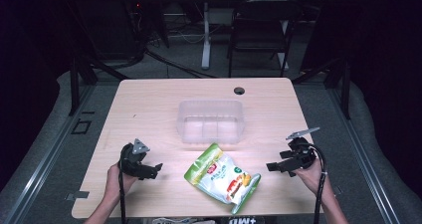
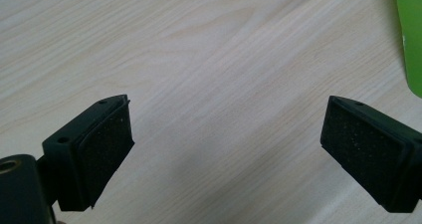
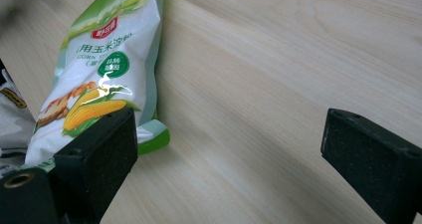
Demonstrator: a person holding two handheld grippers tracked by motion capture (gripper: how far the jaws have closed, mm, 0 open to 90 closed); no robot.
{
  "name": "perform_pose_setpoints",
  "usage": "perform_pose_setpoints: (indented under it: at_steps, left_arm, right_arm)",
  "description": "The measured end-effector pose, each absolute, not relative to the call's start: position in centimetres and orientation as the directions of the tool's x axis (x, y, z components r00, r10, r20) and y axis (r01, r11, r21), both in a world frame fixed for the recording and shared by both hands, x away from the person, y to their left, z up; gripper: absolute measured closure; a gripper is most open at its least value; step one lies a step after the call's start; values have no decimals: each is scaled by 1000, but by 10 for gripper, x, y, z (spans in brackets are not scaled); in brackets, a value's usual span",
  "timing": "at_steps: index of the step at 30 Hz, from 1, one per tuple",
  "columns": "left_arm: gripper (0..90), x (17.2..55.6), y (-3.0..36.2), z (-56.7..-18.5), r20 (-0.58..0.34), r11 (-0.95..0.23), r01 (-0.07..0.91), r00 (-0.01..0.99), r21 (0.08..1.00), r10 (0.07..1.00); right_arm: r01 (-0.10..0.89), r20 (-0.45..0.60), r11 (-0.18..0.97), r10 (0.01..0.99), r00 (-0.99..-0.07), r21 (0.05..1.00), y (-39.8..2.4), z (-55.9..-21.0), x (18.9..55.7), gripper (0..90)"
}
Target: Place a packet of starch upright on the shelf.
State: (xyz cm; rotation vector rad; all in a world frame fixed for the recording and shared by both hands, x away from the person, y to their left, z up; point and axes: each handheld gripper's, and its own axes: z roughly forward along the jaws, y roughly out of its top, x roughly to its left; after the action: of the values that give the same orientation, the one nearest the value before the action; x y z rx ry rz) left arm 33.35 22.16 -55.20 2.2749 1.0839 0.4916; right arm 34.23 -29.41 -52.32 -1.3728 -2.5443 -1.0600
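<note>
Both jaws stand wide with nothing between the pads: left gripper (image 1: 157, 169) and right gripper (image 1: 271, 167) hang over bare table (image 1: 149, 109), either side of the bag (image 1: 222, 173). The bag (corn starch, green and white) lies flat at the near edge, in front of the clear bin (image 1: 211, 120), not touching it. Reads as pre-grasp. Next move likely: close in on the bag's edges, pinch, lift toward the bin.

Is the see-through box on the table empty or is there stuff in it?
Empty. From the high view, the clear box shows nothing but its own ribbed bottom, and the corn bag lies on the table in front of it.
</note>
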Motion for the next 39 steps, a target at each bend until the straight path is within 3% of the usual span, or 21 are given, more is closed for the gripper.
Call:
perform_pose_setpoints:
  at_steps: [18,39]
  left_arm:
    - [58,333,221,-553,88,-510,586,599,630,796]
    - [58,333,220,-553,87,-512,585,602,629,794]
  right_arm:
    - [705,325,457,660,-678,543,-255,-516,344,71]
    - [626,283,583,574,-768,517,-174,-513,372,137]
